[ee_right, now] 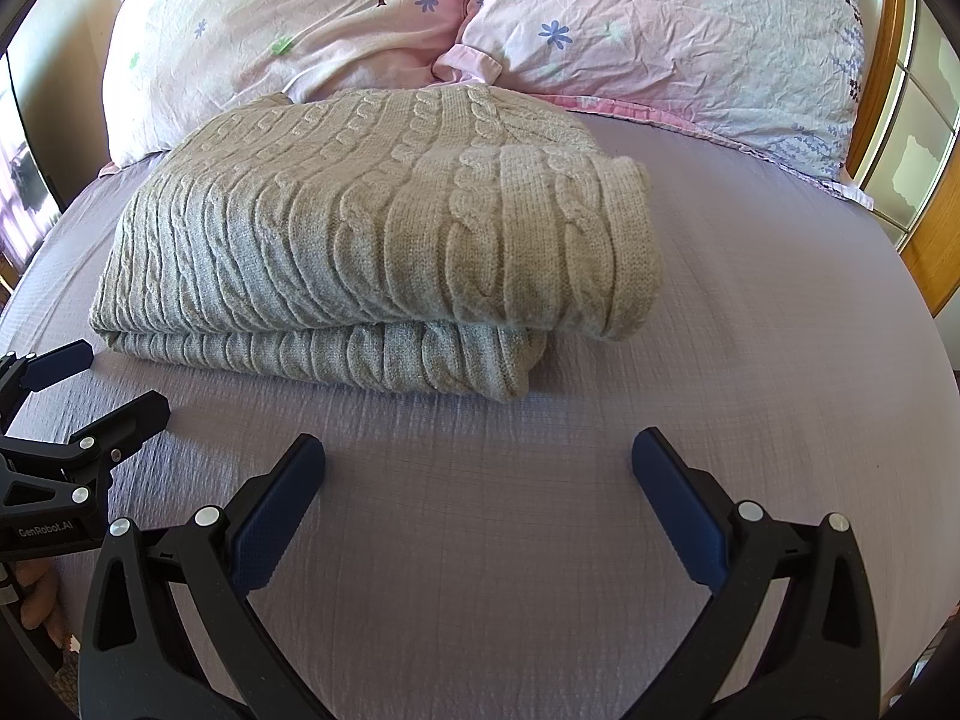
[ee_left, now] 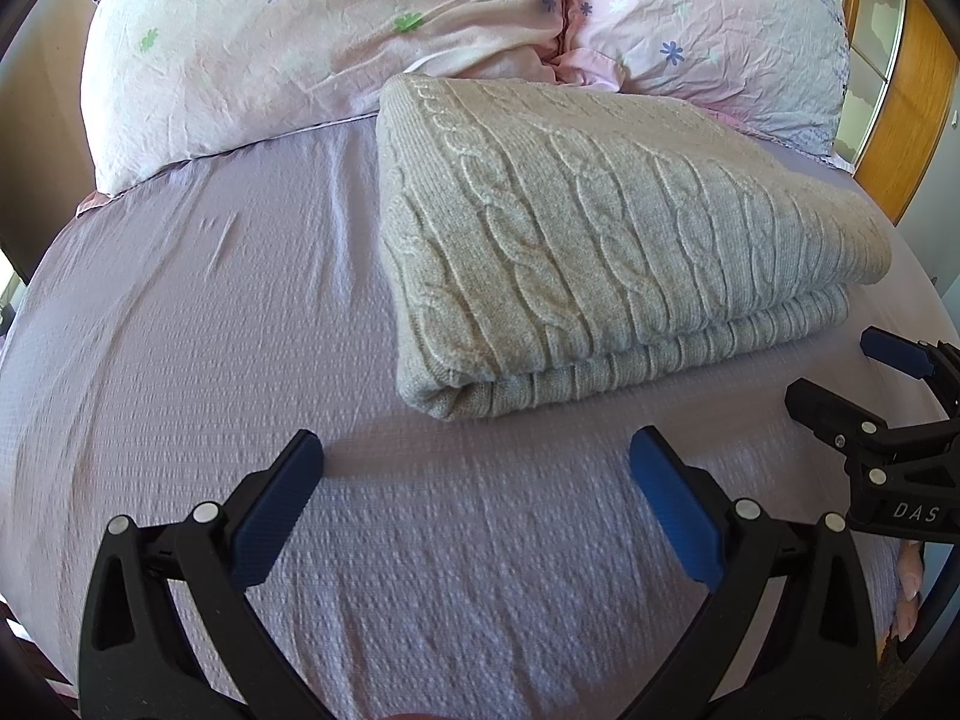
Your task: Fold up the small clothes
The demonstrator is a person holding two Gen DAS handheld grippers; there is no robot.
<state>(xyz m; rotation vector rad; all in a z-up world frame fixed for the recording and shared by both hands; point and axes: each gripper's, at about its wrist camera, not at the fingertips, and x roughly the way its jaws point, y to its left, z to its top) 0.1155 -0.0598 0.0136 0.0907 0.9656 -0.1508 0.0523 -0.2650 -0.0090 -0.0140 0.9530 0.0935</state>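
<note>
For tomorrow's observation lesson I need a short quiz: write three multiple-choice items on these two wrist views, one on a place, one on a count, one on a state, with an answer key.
1. Where does the folded cable-knit sweater lie?
A. On the lilac bedsheet, in front of the pillows
B. On top of the pillows
C. On the floor

2. How many pillows are at the head of the bed?
A. One
B. Two
C. Four

3. What state is the left tool in?
A. Shut on the sweater
B. Shut on nothing
C. Open, holding nothing

Answers:
1 A, the sweater rests on the sheet, its far edge near the pillows.
2 B, a left pillow and a right pillow sit side by side.
3 C, its blue pads stand wide apart over bare sheet; the right tool does likewise.
</note>
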